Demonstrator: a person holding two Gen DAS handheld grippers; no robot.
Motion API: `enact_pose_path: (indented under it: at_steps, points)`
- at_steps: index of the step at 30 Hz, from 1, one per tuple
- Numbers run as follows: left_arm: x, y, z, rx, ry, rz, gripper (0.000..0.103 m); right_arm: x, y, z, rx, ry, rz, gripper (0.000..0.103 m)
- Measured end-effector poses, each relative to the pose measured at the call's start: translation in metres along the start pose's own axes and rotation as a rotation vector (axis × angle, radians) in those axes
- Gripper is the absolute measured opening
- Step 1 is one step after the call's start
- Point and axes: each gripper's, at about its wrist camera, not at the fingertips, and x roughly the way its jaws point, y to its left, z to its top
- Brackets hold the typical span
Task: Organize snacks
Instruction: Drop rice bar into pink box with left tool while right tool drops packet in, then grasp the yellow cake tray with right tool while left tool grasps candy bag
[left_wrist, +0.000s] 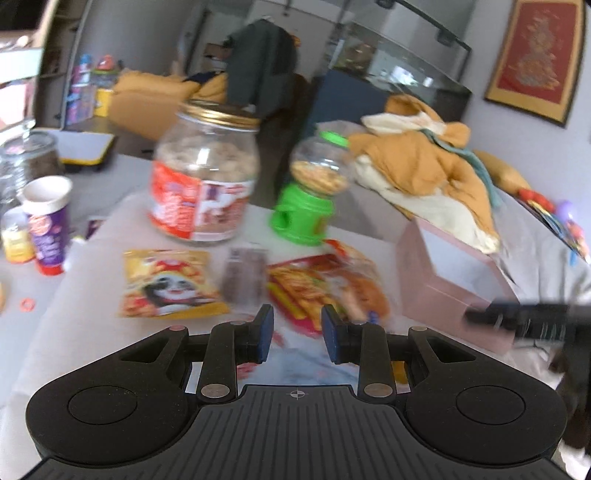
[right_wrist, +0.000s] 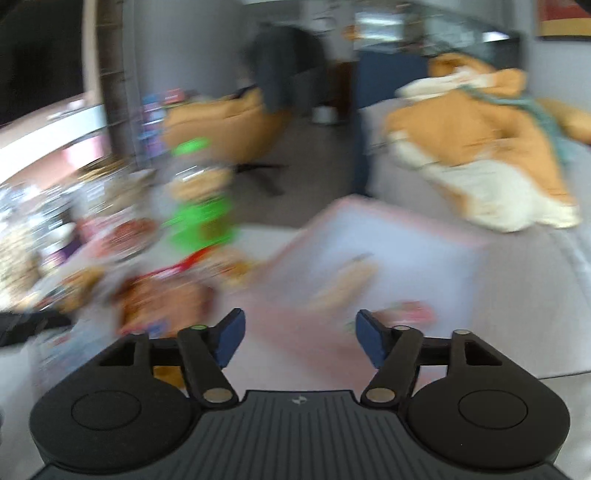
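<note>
Left wrist view: the left gripper (left_wrist: 297, 334), jaws partly spread and empty, was poised over snack packets (left_wrist: 325, 288) on the surface beside the pink box (left_wrist: 443, 280); the right gripper (right_wrist: 299, 341), jaws spread wide, was held above that box, so a packet grasp was judged next.

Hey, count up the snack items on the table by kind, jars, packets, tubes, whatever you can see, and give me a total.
Jars: 2, the big jar and the green dispenser.
Flat packets: 2, the yellow packet and the red packet.
Tubes: 1, the purple tube.
Boxes: 1, the pink box.
Total: 6. The blurred grey item between the packets is left out.
</note>
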Motion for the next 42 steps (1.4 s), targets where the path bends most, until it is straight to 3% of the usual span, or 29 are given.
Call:
enact_pose_path:
  at_steps: [3, 6, 9, 10, 13, 16, 18, 23, 29, 33, 36, 40, 42]
  points:
    - [-0.003, 0.013, -0.003, -0.033, 0.015, -0.003, 0.032, 0.02, 0.037, -0.013, -0.024, 0.065, 0.113, 0.072]
    - [-0.003, 0.016, -0.007, -0.029, 0.034, -0.001, 0.032, 0.05, 0.061, -0.015, -0.017, 0.14, 0.162, 0.074]
    - [-0.007, 0.021, -0.009, -0.037, 0.026, 0.016, 0.032, 0.078, 0.073, -0.021, -0.005, 0.211, 0.142, 0.073]
    - [-0.008, 0.025, -0.01, -0.042, 0.019, 0.022, 0.032, 0.077, 0.074, -0.023, -0.006, 0.191, 0.129, 0.066]
    - [-0.009, 0.033, -0.01, -0.069, 0.008, 0.032, 0.032, 0.061, 0.076, -0.031, -0.077, 0.188, 0.12, 0.065]
    - [-0.005, 0.025, -0.012, -0.054, 0.02, -0.012, 0.032, 0.037, 0.067, -0.05, -0.142, 0.181, 0.087, 0.064]
    - [0.004, 0.01, -0.013, 0.001, 0.04, -0.037, 0.032, 0.022, 0.05, -0.061, -0.13, 0.175, 0.085, 0.065]
    - [0.03, -0.036, -0.026, 0.197, 0.1, -0.002, 0.036, -0.005, 0.008, -0.083, -0.031, 0.153, 0.022, 0.067]
    - [0.037, -0.08, -0.051, 0.37, 0.154, -0.124, 0.04, -0.016, -0.011, -0.106, 0.03, 0.083, -0.037, 0.087]
    - [0.034, -0.1, -0.054, 0.413, 0.159, -0.075, 0.04, -0.016, -0.012, -0.107, 0.04, 0.075, -0.044, 0.089]
    - [0.026, -0.114, -0.054, 0.445, 0.112, -0.056, 0.04, -0.015, -0.013, -0.107, 0.049, 0.072, -0.039, 0.089]
    - [0.032, -0.137, -0.065, 0.55, 0.169, -0.06, 0.041, -0.018, -0.019, -0.108, 0.096, 0.058, -0.037, 0.089]
    - [0.038, -0.148, -0.077, 0.645, 0.176, -0.03, 0.047, -0.019, -0.025, -0.108, 0.133, 0.051, -0.03, 0.089]
